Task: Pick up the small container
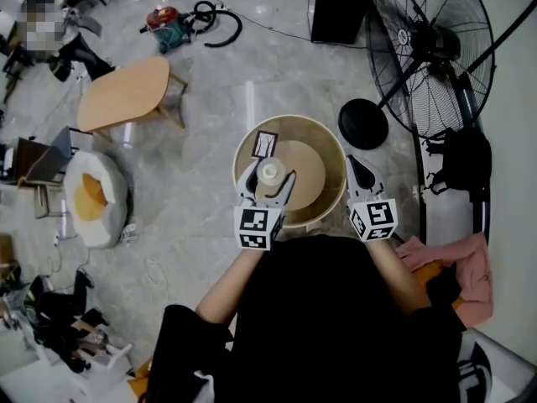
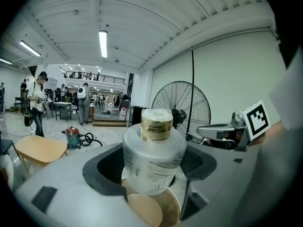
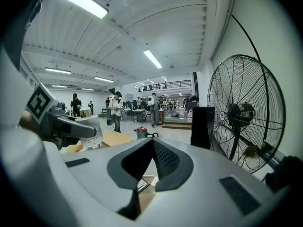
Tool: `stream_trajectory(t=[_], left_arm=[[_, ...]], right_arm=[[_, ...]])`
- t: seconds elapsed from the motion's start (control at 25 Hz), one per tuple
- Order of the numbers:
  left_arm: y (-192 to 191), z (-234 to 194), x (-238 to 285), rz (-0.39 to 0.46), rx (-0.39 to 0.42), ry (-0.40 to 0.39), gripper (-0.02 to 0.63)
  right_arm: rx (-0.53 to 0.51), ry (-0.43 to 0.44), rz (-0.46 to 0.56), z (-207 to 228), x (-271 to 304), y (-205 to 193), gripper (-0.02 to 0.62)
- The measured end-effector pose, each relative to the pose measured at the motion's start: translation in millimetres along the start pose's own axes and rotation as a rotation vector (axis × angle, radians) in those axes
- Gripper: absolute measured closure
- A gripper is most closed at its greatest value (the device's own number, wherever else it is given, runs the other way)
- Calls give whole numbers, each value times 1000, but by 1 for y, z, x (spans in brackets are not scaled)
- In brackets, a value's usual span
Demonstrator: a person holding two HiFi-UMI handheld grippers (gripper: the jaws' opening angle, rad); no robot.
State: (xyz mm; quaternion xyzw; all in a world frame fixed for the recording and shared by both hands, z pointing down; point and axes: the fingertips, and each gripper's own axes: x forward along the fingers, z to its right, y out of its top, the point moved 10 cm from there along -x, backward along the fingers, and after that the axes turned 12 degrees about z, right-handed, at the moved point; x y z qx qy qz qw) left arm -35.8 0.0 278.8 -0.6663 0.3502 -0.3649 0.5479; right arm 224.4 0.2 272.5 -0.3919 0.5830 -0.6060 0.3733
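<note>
The small container [image 1: 270,173] is a clear plastic bottle with a pale cap [image 2: 156,123]. It stands upright between the jaws of my left gripper [image 1: 270,185], which is shut on its body [image 2: 150,162], lifted above the round table [image 1: 323,134]. From the right gripper view the bottle [image 3: 86,126] shows at the left, held by the other gripper. My right gripper [image 1: 360,175] hovers at the table's right rim, its jaws closed together with nothing between them [image 3: 147,174].
A round wooden table [image 2: 161,207] with a raised rim lies below; a card [image 1: 265,143] rests on it at the back left. A big floor fan [image 1: 436,53] stands to the right, its black base [image 1: 363,123] close by. A low wooden table [image 1: 126,93] and a cushion [image 1: 95,196] lie left.
</note>
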Motion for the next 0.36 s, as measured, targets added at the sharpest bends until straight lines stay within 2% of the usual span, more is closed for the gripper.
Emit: stream_trajectory(t=[0.36], left_arm=[[3,4,-3,7,-7,21,253]], right_arm=[[7,7,28,1,3,8,580]])
